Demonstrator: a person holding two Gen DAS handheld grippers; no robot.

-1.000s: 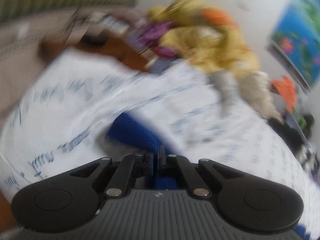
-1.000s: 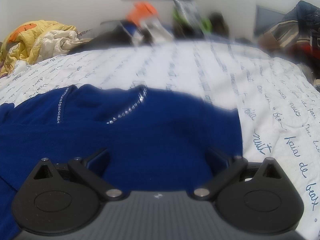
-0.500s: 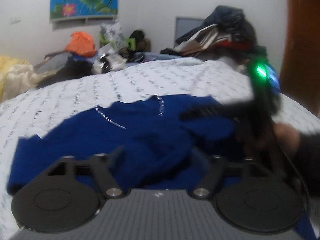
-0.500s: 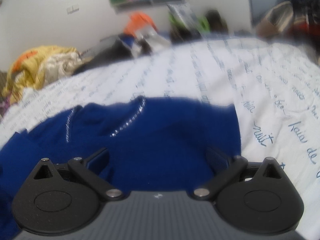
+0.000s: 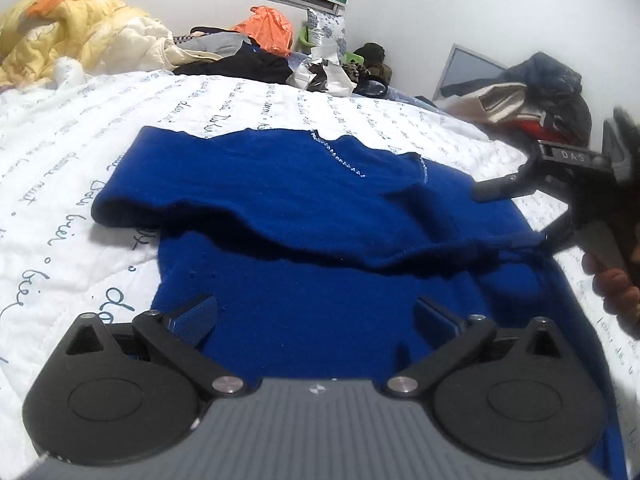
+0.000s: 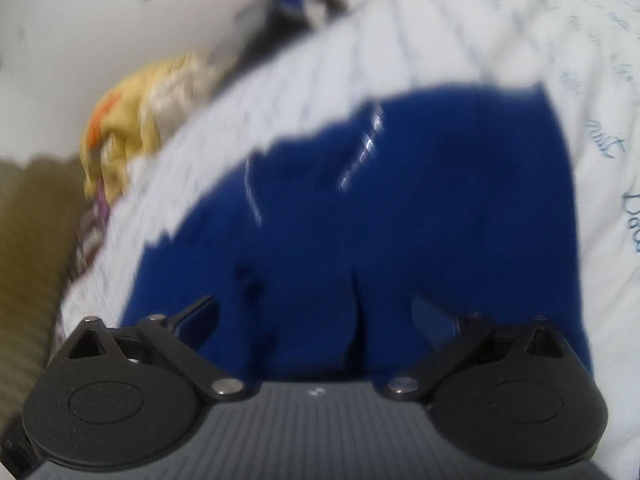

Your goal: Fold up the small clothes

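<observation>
Left gripper (image 5: 316, 316), low centre, jaws opening wide over blue top (image 5: 320, 216) mid-frame on quilt (image 5: 60, 160); right gripper (image 6: 316, 316) wide too, nothing pinched. Best grab folded edge squarely, smooth creases.

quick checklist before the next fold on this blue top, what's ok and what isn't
1. Left gripper free of cloth: ok, jaws opening, nothing between them.
2. Right gripper open: ok, fingers spread at the blue top's right edge.
3. Right gripper holding cloth: cannot tell, its own view is blurred.
4. Sleeve folded across the body: ok, it lies over the chest.
5. Top flat: not ok, a ridge runs along the fold.
6. Bedspread beside the top free: ok.
</observation>
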